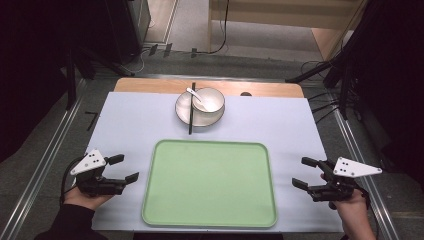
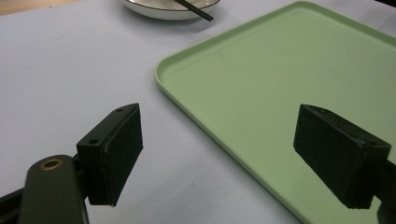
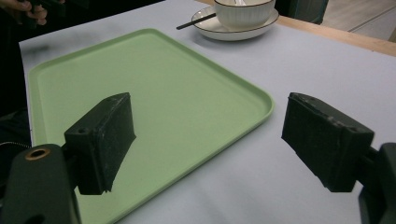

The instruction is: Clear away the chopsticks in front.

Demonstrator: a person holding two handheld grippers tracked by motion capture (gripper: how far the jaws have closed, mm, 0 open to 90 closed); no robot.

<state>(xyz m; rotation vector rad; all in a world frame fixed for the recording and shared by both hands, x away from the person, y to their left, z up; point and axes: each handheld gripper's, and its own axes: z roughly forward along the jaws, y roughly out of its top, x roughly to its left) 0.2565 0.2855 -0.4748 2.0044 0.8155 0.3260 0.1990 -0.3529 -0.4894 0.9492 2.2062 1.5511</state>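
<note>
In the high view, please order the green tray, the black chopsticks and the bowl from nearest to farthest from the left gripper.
From the left gripper, at the table's near left:
1. Green tray, just to its right, in the middle of the table.
2. Black chopsticks, beyond the tray, lying across the plate's left part.
3. Bowl, farthest, on the plate at the far side.

Table (image 1: 130,125), pale cover: green tray (image 1: 210,182) near edge; plate (image 1: 187,116) far side.

A white bowl (image 1: 208,99) with a white spoon (image 1: 195,95) sits on a plate (image 1: 186,111) beyond the tray; a black chopstick (image 1: 191,109) lies across that plate's left side.
</note>
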